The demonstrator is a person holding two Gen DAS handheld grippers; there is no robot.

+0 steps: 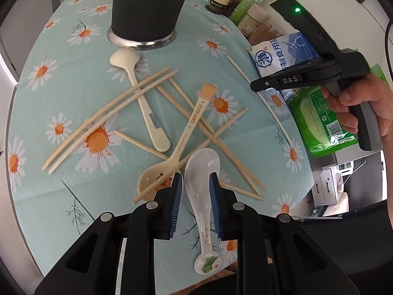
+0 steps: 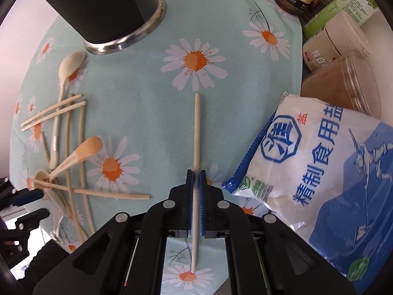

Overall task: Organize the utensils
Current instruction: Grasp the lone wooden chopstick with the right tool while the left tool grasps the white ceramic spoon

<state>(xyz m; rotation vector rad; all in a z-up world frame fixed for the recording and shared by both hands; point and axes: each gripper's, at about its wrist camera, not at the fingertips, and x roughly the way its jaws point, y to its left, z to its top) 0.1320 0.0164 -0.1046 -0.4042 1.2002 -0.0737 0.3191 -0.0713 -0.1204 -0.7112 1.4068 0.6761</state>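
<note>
Looking down from both hands, we see spoons and chopsticks scattered on a table with a daisy tablecloth [image 1: 73, 49], and a tall black holder [image 1: 147, 7] with a shiny metal base stands at the far side, most likely the home for all of them. Our left gripper [image 1: 195, 182] has its two blue pads on either side of a white ceramic spoon [image 1: 200, 184], near where the bowl narrows into the handle; the pads sit right against it, so we think they are pinching it, though we cannot be fully sure from this view. The spoon's bowl points away from us and its handle, with a small green picture on the end, points back toward us. Our right gripper [image 2: 195, 179] points straight down and its jaws are squeezed together on one pale chopstick [image 2: 196, 132], which lies alone near a bag of salt [image 2: 319, 167], well apart from the pile. Gripping it near its middle should keep it from tipping when lifted. The rest wait in a crossed heap: a cream spoon [image 1: 145, 103], a spoon marked CAPY BARA [image 1: 189, 132] and several bamboo chopsticks [image 1: 108, 120]. Because they overlap, we would lift the loose ones first.
</note>
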